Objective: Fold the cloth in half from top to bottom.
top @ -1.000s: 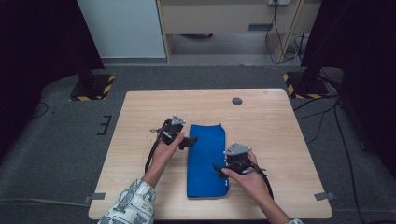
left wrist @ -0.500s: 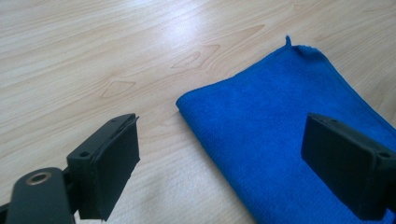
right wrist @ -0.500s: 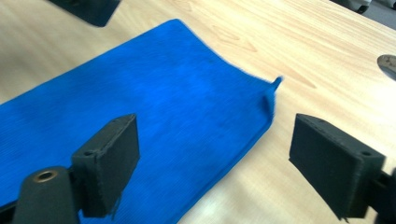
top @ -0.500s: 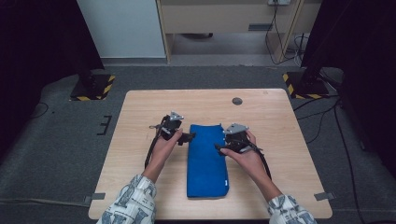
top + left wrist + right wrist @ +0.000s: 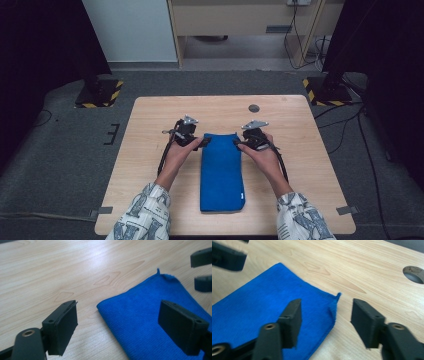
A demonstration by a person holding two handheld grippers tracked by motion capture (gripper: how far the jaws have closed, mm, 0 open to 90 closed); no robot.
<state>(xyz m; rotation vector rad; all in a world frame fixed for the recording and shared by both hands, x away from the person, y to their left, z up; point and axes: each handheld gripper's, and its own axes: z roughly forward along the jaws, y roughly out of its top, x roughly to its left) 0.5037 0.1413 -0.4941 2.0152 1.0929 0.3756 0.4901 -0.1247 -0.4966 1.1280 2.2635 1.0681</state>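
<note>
Both open claws flank the blue cloth [image 5: 222, 169].

No readable text, brand or number stood anywhere — not on the blue cloth [image 5: 222, 170], not on the bench [image 5: 150, 150]. The cloth's small white tag [image 5: 241, 196] was too small to read — nothing else bore lettering.

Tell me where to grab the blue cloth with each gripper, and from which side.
Take the blue cloth by its two far corners. It lies flat and folded, a long strip running away from the person, so its far edge is probably easiest to pinch. The left gripper comes in from the left at the far left corner, the right gripper from the right at the far right corner, whose tip curls up. Both are open.
</note>
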